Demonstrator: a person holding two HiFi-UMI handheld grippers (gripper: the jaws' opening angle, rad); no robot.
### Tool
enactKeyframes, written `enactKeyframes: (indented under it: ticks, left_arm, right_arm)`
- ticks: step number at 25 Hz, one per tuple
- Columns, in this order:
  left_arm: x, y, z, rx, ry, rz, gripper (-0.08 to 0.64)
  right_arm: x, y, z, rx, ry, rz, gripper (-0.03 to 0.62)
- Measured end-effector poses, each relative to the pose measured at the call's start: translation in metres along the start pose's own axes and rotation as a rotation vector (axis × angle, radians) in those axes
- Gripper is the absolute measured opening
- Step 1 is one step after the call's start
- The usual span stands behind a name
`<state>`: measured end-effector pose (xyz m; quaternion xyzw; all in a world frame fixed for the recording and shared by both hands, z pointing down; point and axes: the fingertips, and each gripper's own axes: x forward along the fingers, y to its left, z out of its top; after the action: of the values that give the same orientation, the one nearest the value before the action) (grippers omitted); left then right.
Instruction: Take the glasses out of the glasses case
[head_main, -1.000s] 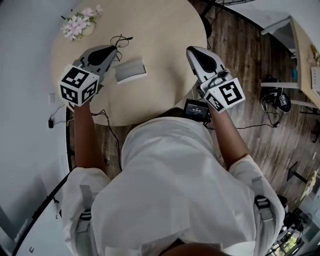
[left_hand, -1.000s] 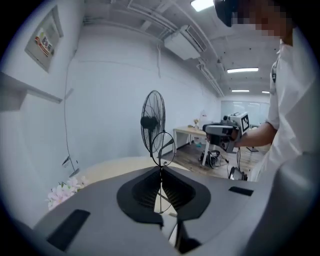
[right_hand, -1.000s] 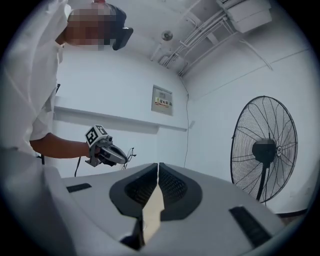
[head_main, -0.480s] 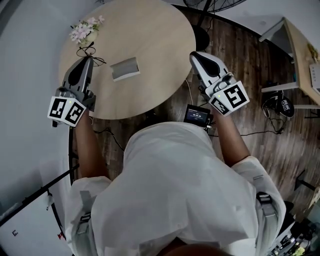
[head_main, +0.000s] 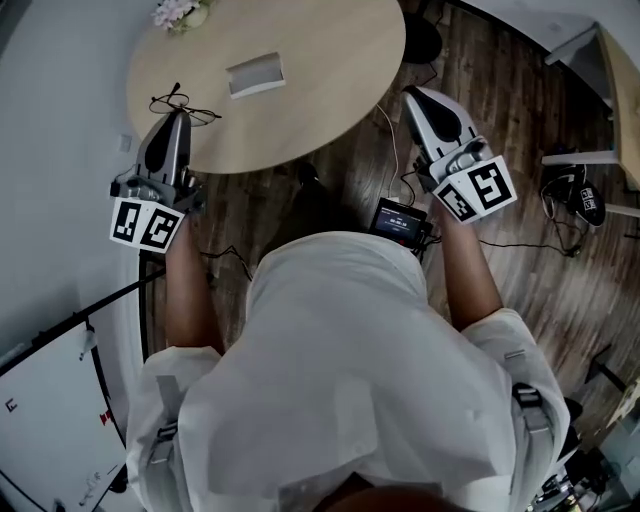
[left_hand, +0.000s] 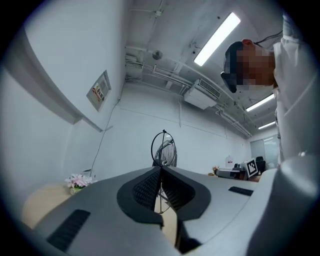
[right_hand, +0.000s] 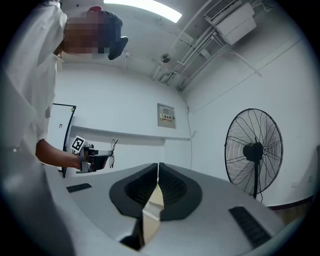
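Note:
Thin black wire glasses (head_main: 182, 104) are pinched in my left gripper (head_main: 180, 113), which is shut on them above the near-left rim of the round table (head_main: 330, 90). In the left gripper view a round rim of the glasses (left_hand: 164, 131) rises from the closed left gripper (left_hand: 160, 170). The grey glasses case (head_main: 255, 75) lies on the table, well apart to the right of the glasses. My right gripper (head_main: 412, 95) is shut and empty, hanging over the floor by the table's right edge; the right gripper (right_hand: 158, 165) shows nothing between its jaws.
A small bunch of pink flowers (head_main: 180, 12) stands at the table's far left. A standing fan (right_hand: 252, 150) is off to the right. A small screen device (head_main: 400, 218) hangs at the person's waist. A headset (head_main: 575, 195) and cables lie on the wooden floor.
My left gripper carried the glasses from beside the case out to the table's near-left edge. The person stepped back, so the table sits farther off. The right gripper stayed shut.

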<state>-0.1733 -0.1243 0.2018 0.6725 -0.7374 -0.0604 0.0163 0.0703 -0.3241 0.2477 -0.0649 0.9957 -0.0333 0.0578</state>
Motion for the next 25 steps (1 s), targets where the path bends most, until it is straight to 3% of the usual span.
enactKeyframes:
  ticks: [4,12,19,25]
  left_arm:
    - [-0.045,-0.023,-0.021,-0.098,-0.04,0.001,0.023]
    - [-0.095,-0.028,-0.043,-0.161,-0.065,0.021,0.023]
    - [-0.119,-0.028,-0.059,-0.25,-0.061,-0.057,0.023]
    - [-0.16,-0.015,-0.049,-0.194,-0.039,-0.098,0.023]
  right_arm:
    - [-0.028,0.027,-0.023,0.038,0.01,0.012,0.025]
    - [-0.041,0.058,-0.056,0.112,0.046,-0.03,0.025]
    - [-0.043,0.084,-0.054,0.085,0.083,-0.101,0.025]
    - [-0.025,0.148,-0.049,0.06,0.113,-0.098,0.025]
